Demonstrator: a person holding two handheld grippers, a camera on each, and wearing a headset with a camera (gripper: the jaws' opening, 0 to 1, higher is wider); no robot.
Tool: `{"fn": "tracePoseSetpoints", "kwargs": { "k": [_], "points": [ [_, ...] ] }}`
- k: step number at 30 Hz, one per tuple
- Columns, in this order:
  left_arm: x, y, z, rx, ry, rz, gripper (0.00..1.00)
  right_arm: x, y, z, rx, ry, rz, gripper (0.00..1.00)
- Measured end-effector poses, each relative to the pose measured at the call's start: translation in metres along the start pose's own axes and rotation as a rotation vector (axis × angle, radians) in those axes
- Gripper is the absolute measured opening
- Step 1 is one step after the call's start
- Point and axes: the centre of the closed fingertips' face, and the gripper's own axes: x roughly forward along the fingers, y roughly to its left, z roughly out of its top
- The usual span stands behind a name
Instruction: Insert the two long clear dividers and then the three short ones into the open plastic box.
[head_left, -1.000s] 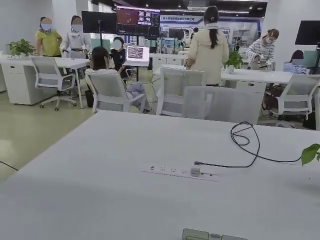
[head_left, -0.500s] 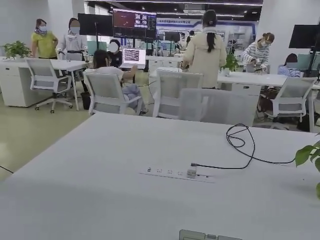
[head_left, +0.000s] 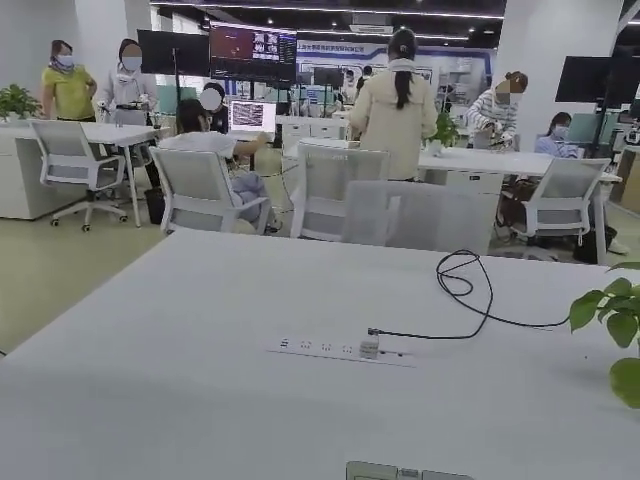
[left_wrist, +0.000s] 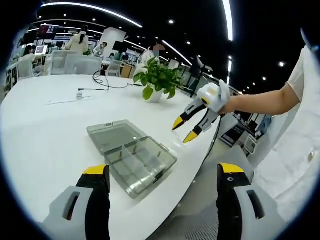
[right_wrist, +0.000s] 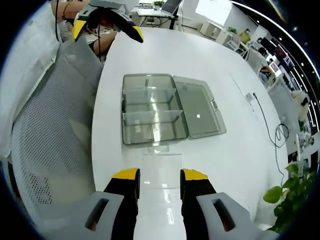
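Note:
The open clear plastic box (right_wrist: 150, 107) lies on the white table (right_wrist: 225, 165), its lid (right_wrist: 200, 107) folded flat to one side. Clear dividers (right_wrist: 149, 112) stand inside it and split it into several compartments. A loose clear piece (right_wrist: 162, 150) lies flat on the table between the box and my right gripper (right_wrist: 158, 175), which is open a short way back from it. My left gripper (left_wrist: 162, 170) is open wide on the near side of the box (left_wrist: 132, 157), close to the table edge. The right gripper (left_wrist: 183, 131) hangs open beyond the box. The left gripper (right_wrist: 107, 31) shows open past the box.
A potted plant (left_wrist: 157, 82) stands on the table behind the box. A power strip (head_left: 340, 350) and a looped black cable (head_left: 470, 290) lie mid-table. A corner of the box lid (head_left: 405, 472) shows at the bottom edge. Chairs and several people fill the room behind.
The head view has drifted, so the scene sits a little further left. Nothing on the table has visibly moved.

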Motion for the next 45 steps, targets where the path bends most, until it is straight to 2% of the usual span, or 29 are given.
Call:
{"fn": "tracePoseSetpoints", "kwargs": {
  "k": [1, 4, 5, 6, 9, 14, 17, 21, 22, 26, 29, 35, 42, 45],
  "points": [
    [0.001, -0.002, 0.002, -0.015, -0.002, -0.005, 0.89, -0.005, 0.002, 0.008, -0.004, -0.018, -0.010, 0.33],
    [0.006, -0.011, 0.010, -0.111, 0.000, -0.035, 0.86, -0.017, 0.007, 0.026, -0.048, -0.041, -0.030, 0.33],
    [0.009, -0.014, 0.018, -0.138, -0.028, -0.052, 0.86, -0.022, 0.010, 0.035, -0.073, -0.053, -0.036, 0.33],
    [0.010, -0.015, 0.023, -0.144, -0.045, -0.060, 0.85, -0.025, 0.012, 0.041, -0.081, -0.061, -0.038, 0.33],
    [0.014, -0.019, 0.031, -0.181, -0.052, -0.076, 0.79, -0.036, 0.017, 0.062, -0.108, -0.090, -0.055, 0.33],
    [0.023, -0.033, 0.038, -0.226, -0.058, -0.122, 0.70, -0.053, 0.028, 0.099, -0.126, -0.156, -0.075, 0.33],
    [0.029, -0.040, 0.038, -0.252, -0.048, -0.141, 0.61, -0.058, 0.033, 0.113, -0.154, -0.165, -0.089, 0.33],
    [0.037, -0.050, 0.042, -0.325, -0.066, -0.173, 0.51, -0.063, 0.038, 0.129, -0.176, -0.186, -0.097, 0.33],
    [0.039, -0.052, 0.042, -0.344, -0.065, -0.180, 0.48, -0.064, 0.040, 0.132, -0.181, -0.188, -0.099, 0.33],
    [0.044, -0.056, 0.042, -0.351, -0.058, -0.193, 0.32, -0.067, 0.041, 0.138, -0.245, -0.169, -0.124, 0.33],
    [0.046, -0.060, 0.043, -0.388, -0.060, -0.213, 0.25, -0.067, 0.044, 0.142, -0.255, -0.167, -0.121, 0.33],
    [0.046, -0.064, 0.043, -0.410, -0.052, -0.231, 0.10, -0.068, 0.046, 0.141, -0.270, -0.156, -0.122, 0.33],
    [0.046, -0.068, 0.044, -0.438, -0.051, -0.259, 0.00, -0.067, 0.047, 0.142, -0.283, -0.147, -0.119, 0.33],
    [0.046, -0.068, 0.044, -0.436, -0.052, -0.257, 0.00, -0.067, 0.046, 0.142, -0.287, -0.142, -0.119, 0.33]
  ]
}}
